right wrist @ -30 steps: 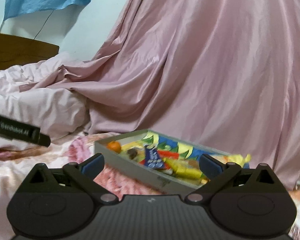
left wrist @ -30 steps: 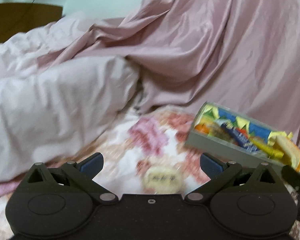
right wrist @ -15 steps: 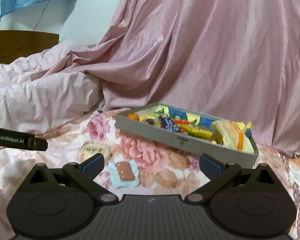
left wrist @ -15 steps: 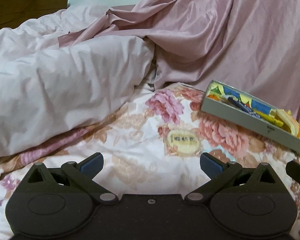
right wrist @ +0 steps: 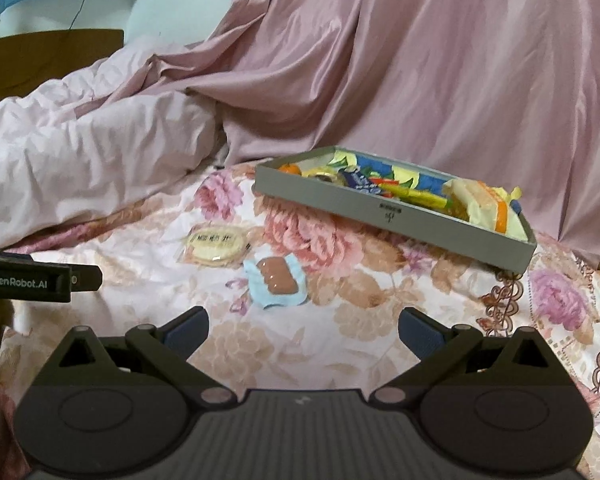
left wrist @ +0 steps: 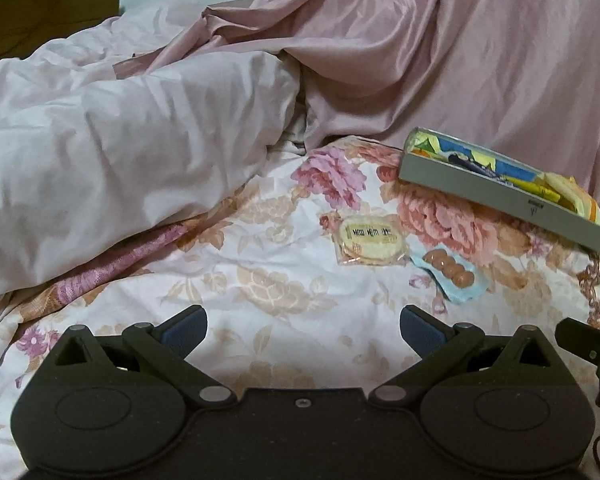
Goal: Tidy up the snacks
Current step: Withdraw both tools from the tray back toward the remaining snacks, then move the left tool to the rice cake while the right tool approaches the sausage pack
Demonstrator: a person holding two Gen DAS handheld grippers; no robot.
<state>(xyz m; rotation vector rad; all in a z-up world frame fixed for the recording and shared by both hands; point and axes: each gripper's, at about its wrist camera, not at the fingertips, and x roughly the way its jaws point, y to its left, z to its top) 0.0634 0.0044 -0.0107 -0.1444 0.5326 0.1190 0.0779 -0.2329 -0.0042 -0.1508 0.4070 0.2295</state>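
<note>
Left tool (left wrist: pixel 303 330) and right tool (right wrist: pixel 303 330) spread wide, empty (hovering over floral bedsheet (right wrist: pixel 352 320), touching nothing)

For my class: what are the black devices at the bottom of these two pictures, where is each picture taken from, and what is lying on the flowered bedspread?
Each picture comes from a camera mounted on a hand-held two-finger gripper, looking forward along its fingers. One shows the left gripper, the other the right gripper. Both are open and hold nothing. On the floral bedspread stands a grey tray filled with colourful snack packets. Two snacks lie loose in front of it: a round pastry in a clear wrapper and, right beside it, a brown snack in a light-blue wrapper. A crumpled pale duvet lies to the left, and pink fabric hangs behind.
</note>
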